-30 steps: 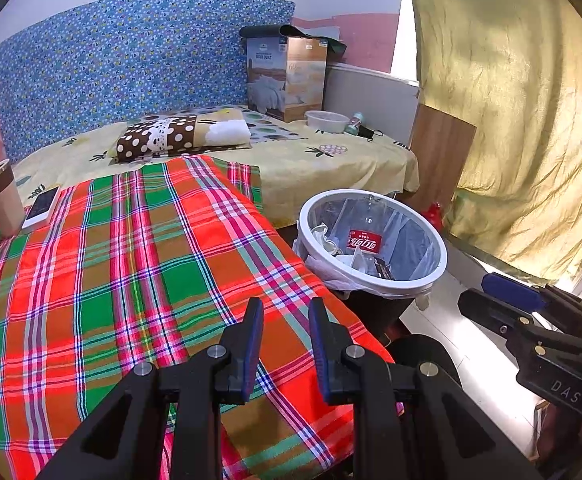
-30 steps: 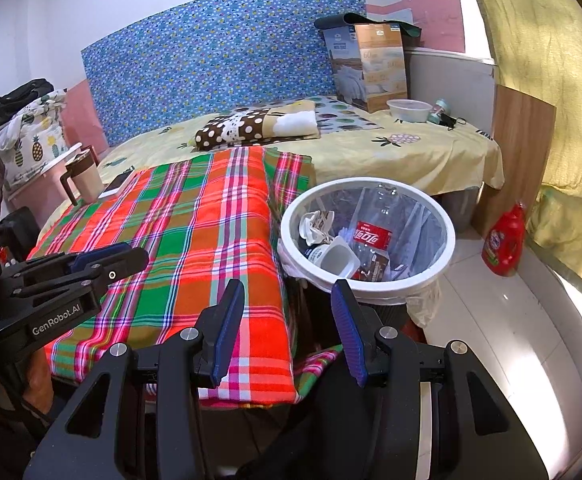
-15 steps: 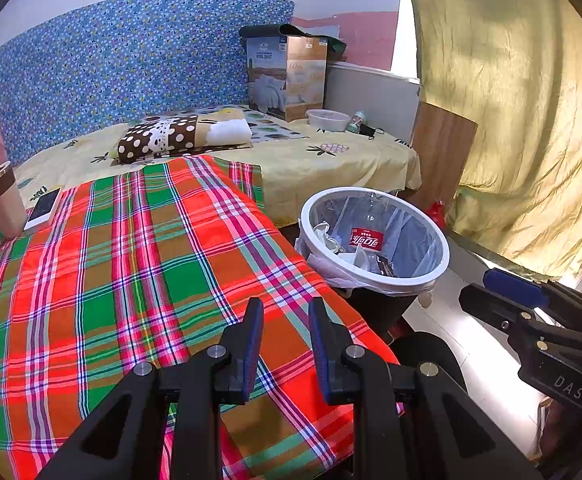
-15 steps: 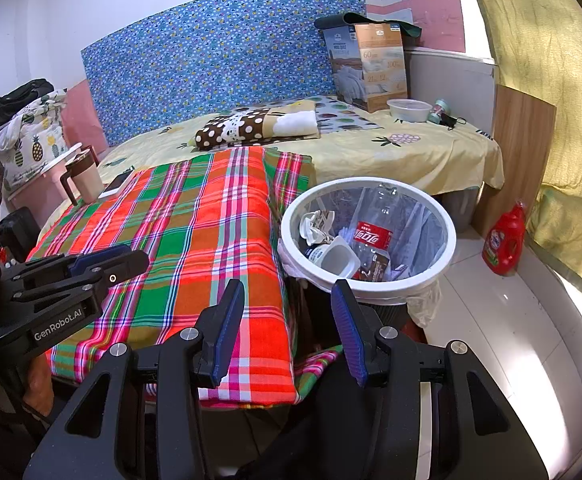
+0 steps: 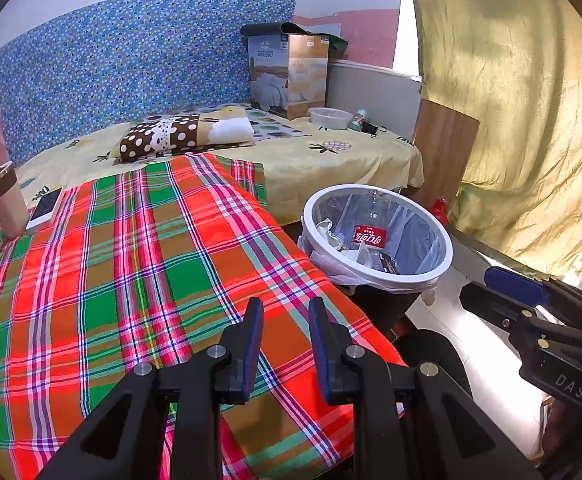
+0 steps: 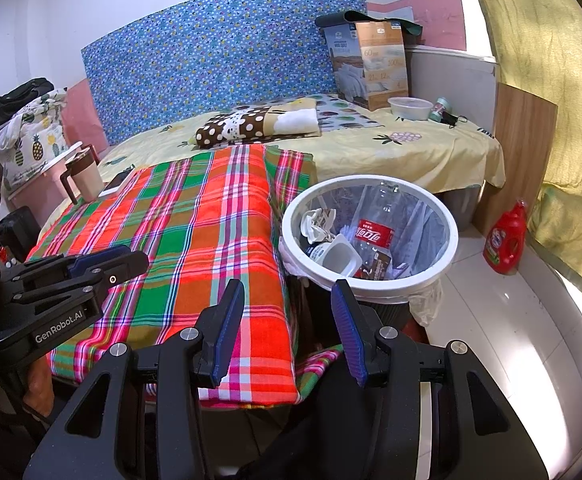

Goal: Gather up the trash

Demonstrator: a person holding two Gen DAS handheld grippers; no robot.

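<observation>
Ahead and right of the empty, parted left gripper (image 5: 284, 322) stands the round white-rimmed, bag-lined trash bin (image 5: 447, 254), while just beyond the empty, wider-parted right gripper (image 6: 288, 304) it holds a clear red-labelled plastic bottle (image 6: 374, 232).

Readable markings. My left gripper (image 6: 107, 268) bears "GenRobot.AI" in white on its black body, seen from my right wrist view. My right gripper (image 5: 503, 292) bears "DAS" on its black body, seen from my left wrist view. The cardboard box (image 6: 371, 64) on the bed shows "WOOL QUILT" on its dark face, and "60", "100", "21" and "12" on its tan face. The clear bottle (image 6: 375, 232) in the bin carries a red label with white script, seen reversed.
</observation>
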